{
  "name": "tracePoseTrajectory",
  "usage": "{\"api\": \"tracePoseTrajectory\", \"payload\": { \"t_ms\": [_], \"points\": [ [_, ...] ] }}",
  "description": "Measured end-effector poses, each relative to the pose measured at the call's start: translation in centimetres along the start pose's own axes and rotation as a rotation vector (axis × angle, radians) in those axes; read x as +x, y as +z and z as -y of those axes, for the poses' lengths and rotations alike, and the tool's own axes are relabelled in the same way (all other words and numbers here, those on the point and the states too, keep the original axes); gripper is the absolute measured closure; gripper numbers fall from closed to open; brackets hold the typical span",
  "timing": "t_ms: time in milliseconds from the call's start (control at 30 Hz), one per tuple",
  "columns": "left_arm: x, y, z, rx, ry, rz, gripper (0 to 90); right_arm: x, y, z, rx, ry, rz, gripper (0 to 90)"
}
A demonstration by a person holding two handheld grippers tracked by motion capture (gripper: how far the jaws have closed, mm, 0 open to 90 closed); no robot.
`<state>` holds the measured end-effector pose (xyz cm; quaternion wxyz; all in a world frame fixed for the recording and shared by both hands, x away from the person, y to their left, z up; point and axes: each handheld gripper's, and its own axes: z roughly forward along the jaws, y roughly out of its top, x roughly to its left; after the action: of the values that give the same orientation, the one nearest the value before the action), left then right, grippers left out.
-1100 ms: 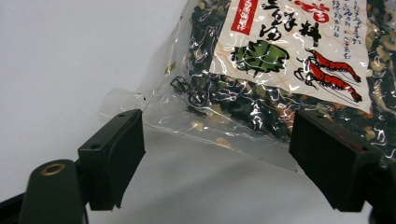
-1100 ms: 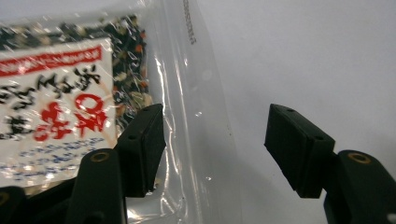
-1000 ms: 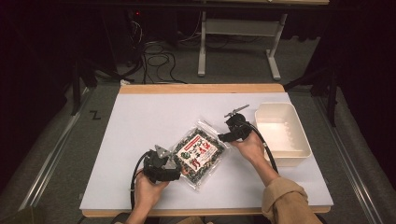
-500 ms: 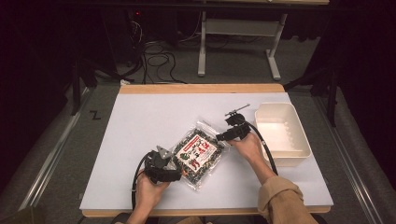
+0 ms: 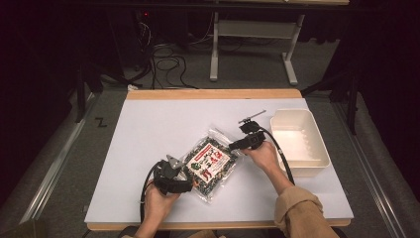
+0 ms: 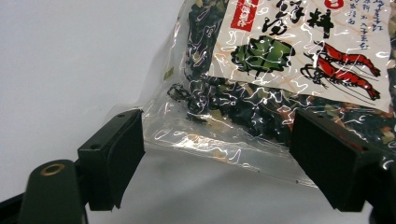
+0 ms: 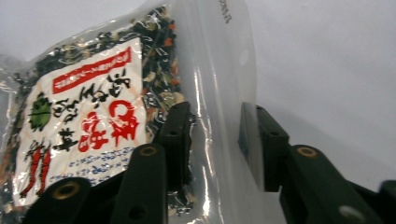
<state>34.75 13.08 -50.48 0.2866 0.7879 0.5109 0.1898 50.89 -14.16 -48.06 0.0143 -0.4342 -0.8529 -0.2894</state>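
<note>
A clear packet of dried soup mix (image 5: 210, 163) with a red and white label lies flat near the table's middle. My left gripper (image 5: 190, 184) rests at its near left corner. Its jaws stand wide open, with the packet's (image 6: 280, 60) clear sealed edge lying between them, untouched by the left gripper (image 6: 217, 154). My right gripper (image 5: 233, 146) is at the far right edge. Its jaws have just been closing. In the right gripper view the packet's (image 7: 93, 107) clear strip runs through the narrowed gap of the right gripper (image 7: 212, 140), and the pads still stand apart from it.
A white rectangular tray (image 5: 317, 163) sits at the table's right side, close behind the right hand. The white table top (image 5: 163, 119) has a wooden strip along its far edge. Cables and desk legs lie on the floor beyond.
The right gripper has edged slightly onto the packet's far right edge. The left hand and the packet have stayed put.
</note>
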Motion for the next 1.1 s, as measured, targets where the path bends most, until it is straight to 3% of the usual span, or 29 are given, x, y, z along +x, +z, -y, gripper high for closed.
{"api": "tracePoseTrajectory", "payload": {
  "t_ms": [67,100,167,333,667,767,967,1100],
  "points": [
    [0.0,0.0,0.0,0.001,0.001,-0.001,18.7,0.1,-0.3,0.0,-0.016,-0.024,-0.017,78.1],
    [0.0,0.0,0.0,0.001,0.002,-0.001,18.7,0.3,-0.4,0.0,-0.02,-0.01,-0.024,79.9],
    [0.0,0.1,0.0,0.003,0.002,-0.003,18.7,0.4,-0.4,0.1,-0.012,-0.046,-0.001,83.5],
    [0.0,0.2,0.0,0.009,0.004,-0.005,18.7,0.2,-0.6,0.2,-0.014,-0.041,-0.012,89.0],
    [0.0,0.2,0.1,0.001,0.006,-0.007,18.9,1.3,-2.3,-0.1,-0.057,-0.114,0.004,90.0],
    [0.0,-0.2,0.2,-0.027,-0.002,0.017,20.9,2.0,-3.2,-0.3,-0.083,-0.149,0.021,90.0],
    [-0.3,-1.1,0.1,-0.13,-0.015,0.063,22.5,2.7,-6.3,-1.0,-0.132,-0.198,0.049,90.0],
    [-0.3,-1.4,0.2,-0.138,-0.004,0.066,22.4,3.1,-8.2,-1.5,-0.143,-0.22,0.114,90.0]
  ]
}}
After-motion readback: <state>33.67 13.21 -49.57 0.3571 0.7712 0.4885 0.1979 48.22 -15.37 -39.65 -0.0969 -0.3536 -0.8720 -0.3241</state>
